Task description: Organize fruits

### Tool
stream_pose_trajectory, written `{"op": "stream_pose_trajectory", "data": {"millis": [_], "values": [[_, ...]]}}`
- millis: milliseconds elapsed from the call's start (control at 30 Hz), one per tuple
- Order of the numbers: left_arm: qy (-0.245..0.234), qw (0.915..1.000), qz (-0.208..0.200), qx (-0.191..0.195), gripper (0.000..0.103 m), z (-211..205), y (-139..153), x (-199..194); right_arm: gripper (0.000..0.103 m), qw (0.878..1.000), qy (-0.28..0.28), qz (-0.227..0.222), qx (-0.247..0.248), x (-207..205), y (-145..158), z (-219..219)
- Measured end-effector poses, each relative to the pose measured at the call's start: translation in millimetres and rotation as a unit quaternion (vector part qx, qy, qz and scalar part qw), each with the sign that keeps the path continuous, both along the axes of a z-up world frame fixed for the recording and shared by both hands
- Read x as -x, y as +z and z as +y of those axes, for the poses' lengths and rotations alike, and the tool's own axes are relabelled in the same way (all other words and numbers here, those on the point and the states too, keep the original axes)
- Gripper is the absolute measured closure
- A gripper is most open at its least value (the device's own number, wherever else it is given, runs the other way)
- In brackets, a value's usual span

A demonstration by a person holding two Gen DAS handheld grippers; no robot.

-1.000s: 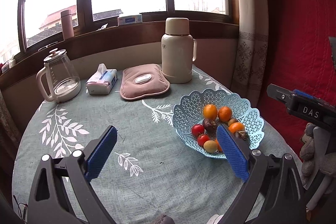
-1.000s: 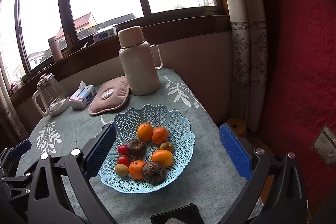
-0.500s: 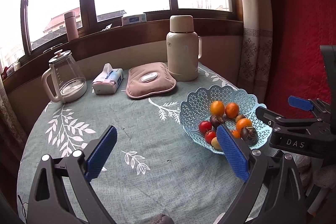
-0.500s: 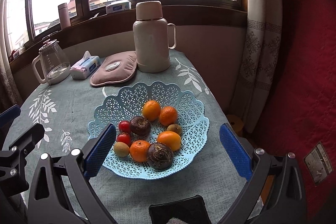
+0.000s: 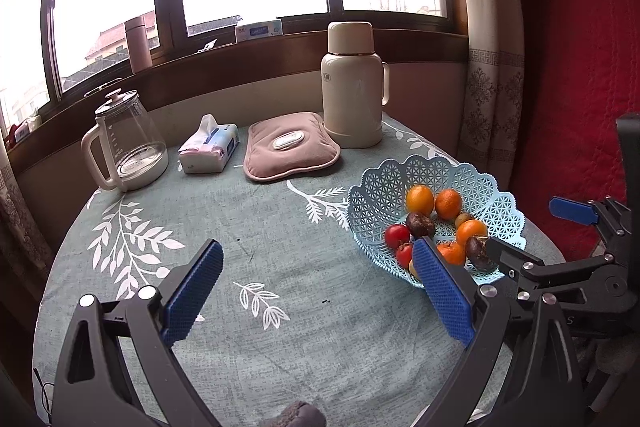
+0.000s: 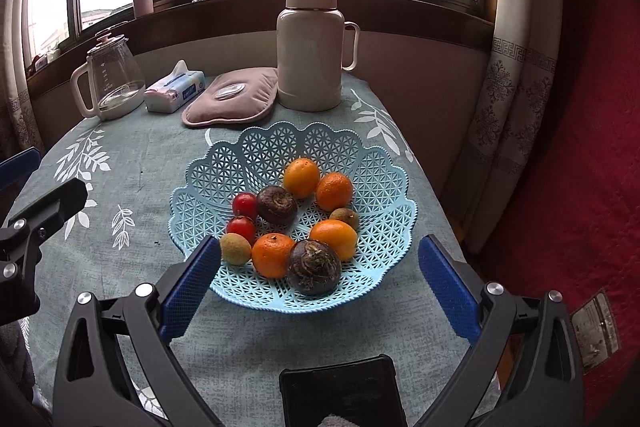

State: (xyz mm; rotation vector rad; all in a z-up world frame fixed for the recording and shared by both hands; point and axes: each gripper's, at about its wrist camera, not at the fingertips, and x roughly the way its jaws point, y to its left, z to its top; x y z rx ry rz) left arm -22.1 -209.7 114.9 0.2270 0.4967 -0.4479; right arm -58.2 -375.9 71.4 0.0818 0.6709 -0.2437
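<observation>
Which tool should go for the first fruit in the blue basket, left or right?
Right. The right tool is open and already frames the blue basket, with the fruit straight ahead. The left tool, also open, faces bare tablecloth, with the basket off to its side.
</observation>
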Motion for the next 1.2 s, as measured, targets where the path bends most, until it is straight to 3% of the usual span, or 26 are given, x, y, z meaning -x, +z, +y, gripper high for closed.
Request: {"op": "stream_pose_trajectory", "data": {"millis": [433,1200], "values": [[0.017,0.9995,-0.011,-0.024,0.008,-4,-12,-3,0.003,0.999,0.029,0.020,0.011,-6,-9,14],[0.010,0.9993,0.012,-0.034,0.008,-9,-26,-8,0.003,0.999,0.037,0.035,0.007,-12,-19,19]]}}
